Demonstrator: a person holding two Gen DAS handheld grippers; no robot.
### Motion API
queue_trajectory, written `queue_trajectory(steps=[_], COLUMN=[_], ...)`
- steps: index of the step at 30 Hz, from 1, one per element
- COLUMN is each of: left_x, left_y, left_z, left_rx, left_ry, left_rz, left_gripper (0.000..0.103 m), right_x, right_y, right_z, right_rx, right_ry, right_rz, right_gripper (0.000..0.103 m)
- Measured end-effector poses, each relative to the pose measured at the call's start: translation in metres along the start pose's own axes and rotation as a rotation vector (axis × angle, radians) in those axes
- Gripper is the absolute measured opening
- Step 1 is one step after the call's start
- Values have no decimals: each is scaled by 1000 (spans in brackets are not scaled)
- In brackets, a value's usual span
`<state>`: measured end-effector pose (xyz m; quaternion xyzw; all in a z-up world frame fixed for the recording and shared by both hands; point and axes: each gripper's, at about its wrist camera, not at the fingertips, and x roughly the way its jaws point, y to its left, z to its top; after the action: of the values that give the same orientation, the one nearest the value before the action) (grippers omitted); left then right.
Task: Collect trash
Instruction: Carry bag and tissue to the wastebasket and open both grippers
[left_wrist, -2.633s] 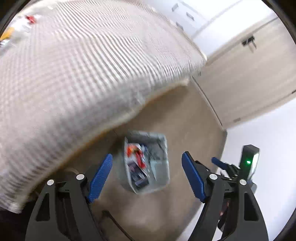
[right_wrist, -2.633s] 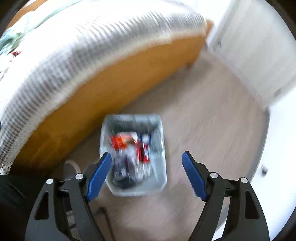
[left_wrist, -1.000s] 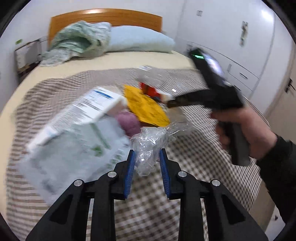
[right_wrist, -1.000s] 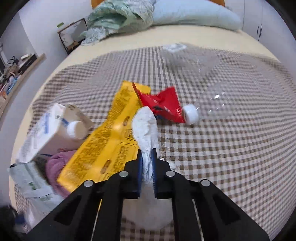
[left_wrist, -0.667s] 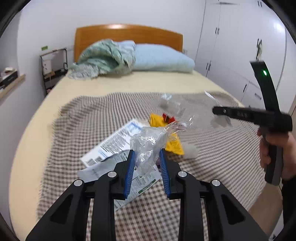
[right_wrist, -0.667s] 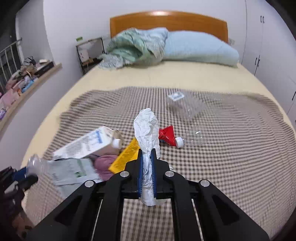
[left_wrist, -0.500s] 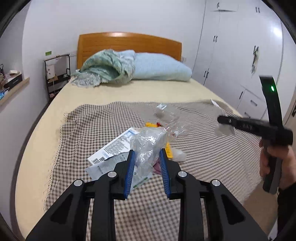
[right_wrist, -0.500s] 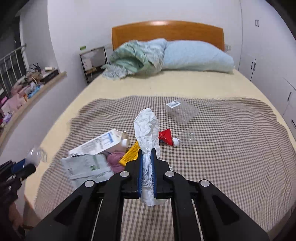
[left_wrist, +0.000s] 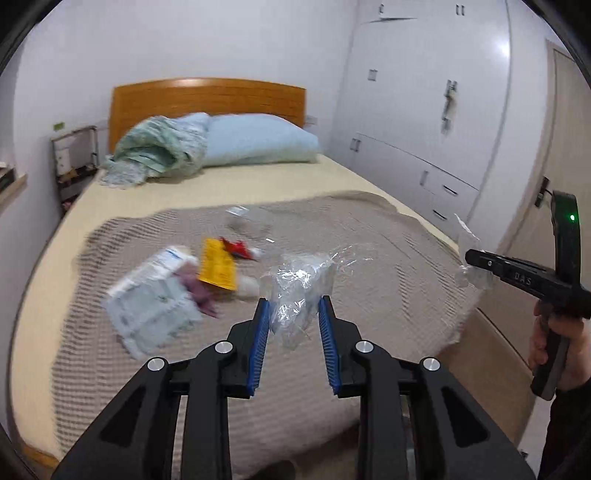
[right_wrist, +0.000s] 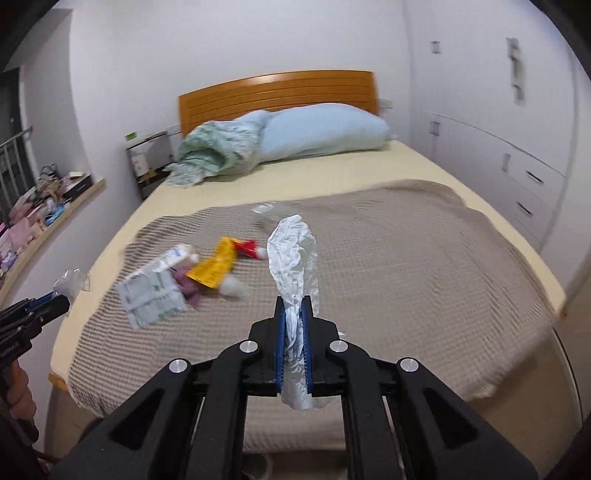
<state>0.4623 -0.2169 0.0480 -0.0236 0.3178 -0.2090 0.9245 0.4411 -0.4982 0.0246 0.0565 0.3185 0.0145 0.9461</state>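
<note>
My left gripper (left_wrist: 293, 306) is shut on a crumpled clear plastic wrapper (left_wrist: 299, 286), held in the air off the foot of the bed. My right gripper (right_wrist: 294, 314) is shut on a crumpled white paper (right_wrist: 293, 258) that sticks up between its blue pads. On the checked blanket (right_wrist: 388, 266) lie a milk carton (right_wrist: 173, 260), a yellow packet (right_wrist: 212, 269), a red wrapper (right_wrist: 248, 246), a printed paper sheet (right_wrist: 151, 295) and a clear plastic box (left_wrist: 245, 221). In the left wrist view the right gripper (left_wrist: 474, 264) shows at the right edge, held by a hand (left_wrist: 561, 354).
The bed has a wooden headboard (right_wrist: 277, 94), a blue pillow (right_wrist: 321, 131) and a bundled green quilt (right_wrist: 216, 153). White wardrobes (left_wrist: 436, 110) line the right wall. A shelf with small items (right_wrist: 40, 214) runs along the left wall, by a bedside stand (right_wrist: 147, 162).
Both grippers have drawn back and up from the bed with their trash held. The pile on the blanket now looks smaller and farther away.
</note>
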Motion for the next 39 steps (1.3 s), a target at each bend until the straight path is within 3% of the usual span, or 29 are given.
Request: queue_trajectory(steps=[5, 11, 14, 22, 27, 30, 32, 33, 34, 37, 39], left_x=[14, 56, 83, 159, 190, 214, 228, 238, 243, 263, 278], left_y=[-62, -134, -166, -209, -225, -223, -219, -217, -218, -220, -227], left_z=[-22, -77, -119, -253, -294, -312, -323, -331, -335, -349, -356], left_rx=[78, 198, 273, 362, 383, 367, 349, 337, 334, 332, 311], left_ry=[46, 208, 297, 608, 713, 789, 831, 867, 883, 932, 968], left_rz=[-55, -195, -227, -282, -297, -291, -286, -284, -282, -262, -254], left_gripper=[25, 25, 25, 25, 25, 25, 25, 25, 25, 27, 27], right_x=[-32, -30, -3, 80, 110, 125, 136, 143, 148, 147, 139], right_y=[-51, -105, -125, -171, -172, -173, -177, -178, -177, -181, -188], right_z=[-41, -113, -172, -381, -453, -470, -479, -484, -487, -493, -499], right_rx=[40, 131, 185, 405, 478, 482, 477, 468, 450, 432, 492], right_ry=[7, 74, 168, 541, 673, 707, 738, 768, 785, 756, 736], right_rz=[-49, -81, -93, -102, -101, -123, -136, -150, -161, -169, -170], right_gripper=[8, 8, 8, 8, 9, 10, 25, 54, 67, 67, 67])
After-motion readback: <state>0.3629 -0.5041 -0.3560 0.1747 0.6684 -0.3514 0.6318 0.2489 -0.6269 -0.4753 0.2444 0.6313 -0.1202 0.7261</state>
